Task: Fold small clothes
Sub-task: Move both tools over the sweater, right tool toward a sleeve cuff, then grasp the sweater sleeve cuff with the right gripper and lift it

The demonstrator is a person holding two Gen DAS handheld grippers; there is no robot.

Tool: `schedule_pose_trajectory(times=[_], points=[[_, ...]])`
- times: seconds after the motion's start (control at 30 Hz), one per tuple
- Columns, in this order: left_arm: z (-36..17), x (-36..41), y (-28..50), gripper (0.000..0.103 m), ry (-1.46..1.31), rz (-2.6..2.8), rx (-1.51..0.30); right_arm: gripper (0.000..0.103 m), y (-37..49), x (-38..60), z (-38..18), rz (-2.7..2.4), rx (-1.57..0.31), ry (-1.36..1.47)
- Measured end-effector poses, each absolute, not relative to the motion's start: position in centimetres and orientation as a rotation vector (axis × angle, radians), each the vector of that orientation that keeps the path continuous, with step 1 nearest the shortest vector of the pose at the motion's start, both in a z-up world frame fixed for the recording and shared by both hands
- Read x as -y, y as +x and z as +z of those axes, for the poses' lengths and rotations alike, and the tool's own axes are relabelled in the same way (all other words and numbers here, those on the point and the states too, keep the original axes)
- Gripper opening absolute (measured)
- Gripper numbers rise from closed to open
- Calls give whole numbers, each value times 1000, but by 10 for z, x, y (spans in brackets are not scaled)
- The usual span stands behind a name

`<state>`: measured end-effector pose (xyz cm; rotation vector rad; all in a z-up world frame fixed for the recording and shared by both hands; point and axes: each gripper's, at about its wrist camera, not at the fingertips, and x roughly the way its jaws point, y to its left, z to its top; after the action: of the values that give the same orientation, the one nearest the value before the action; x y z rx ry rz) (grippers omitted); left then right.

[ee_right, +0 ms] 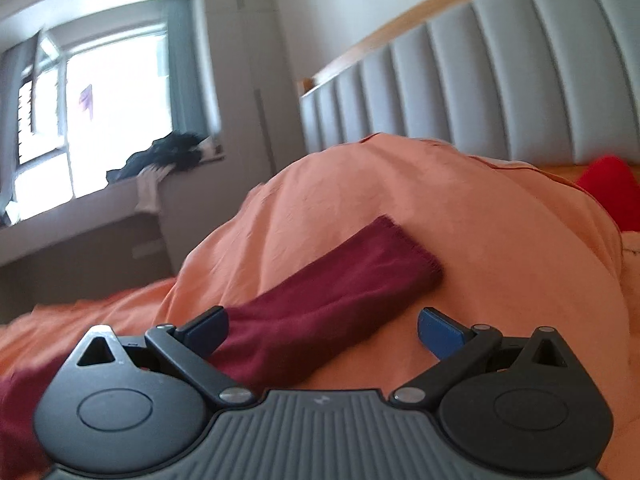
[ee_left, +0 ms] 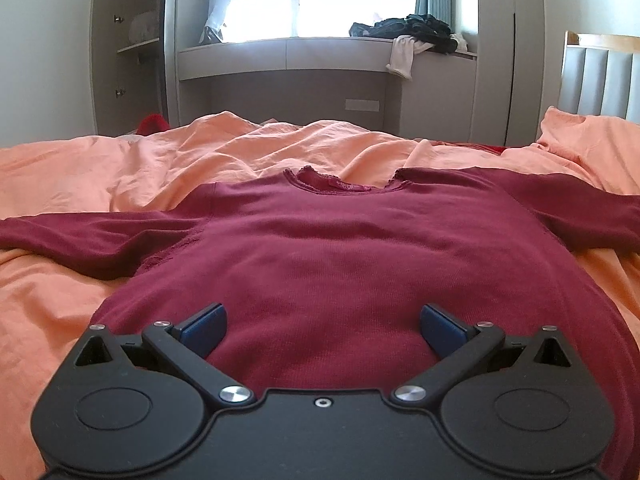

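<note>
Both sleeve ends (ee_left: pixel 24 232) cropped.

One dark red long-sleeved top (ee_left: pixel 320 240) lies ahead of the left claw (ee_left: pixel 322 330), with two sleeves spread out, one to each side. One of those sleeves (ee_right: pixel 332 292) runs forward from between the two blue pads of the right claw (ee_right: pixel 322 334). There are two claws, each with two pads set wide apart. One orange duvet (ee_left: pixel 120 168) lies under everything. One heap of dark clothes (ee_left: pixel 416 32) sits far ahead on one window ledge (ee_left: pixel 280 46). One padded grey headboard (ee_right: pixel 480 80) stands ahead of the right claw, and one red cushion (ee_right: pixel 608 184) lies to its right.
</note>
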<state>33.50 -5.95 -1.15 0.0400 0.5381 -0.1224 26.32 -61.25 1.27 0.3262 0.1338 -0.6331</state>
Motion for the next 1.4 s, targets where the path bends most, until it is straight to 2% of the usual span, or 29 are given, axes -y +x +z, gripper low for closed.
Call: schedule_pose_trajectory(times=[0.1,0.23,0.3,0.33,0.37,0.43,0.67,0.83,0.97,1.17,1.4], points=[[-11,60,335,103,39,-119,-538,95,271,622,13,-713,-128,353],[-11,60,335,103,32,-122,-542,78,277,640,17,-805,-115,415],[-10,58,334,103,25,-125,-544,61,282,644,18,-839,-123,405],[-9,57,334,103,23,-127,-545,45,285,645,19,-851,-132,392],[-7,57,334,103,24,-128,-544,33,287,646,20,-856,-142,381],[-5,55,333,103,28,-132,-540,18,289,641,25,-821,-146,358],[12,43,330,103,34,-76,-458,13,291,572,69,-605,-7,241],[27,20,330,103,3,44,-376,13,289,489,106,-266,124,153],[40,-6,330,103,-64,136,-333,13,287,415,118,-9,151,73],[52,-42,334,103,-145,229,-323,13,280,300,106,304,82,-109],[50,-68,335,103,-198,277,-333,13,267,198,43,552,-99,-381]])
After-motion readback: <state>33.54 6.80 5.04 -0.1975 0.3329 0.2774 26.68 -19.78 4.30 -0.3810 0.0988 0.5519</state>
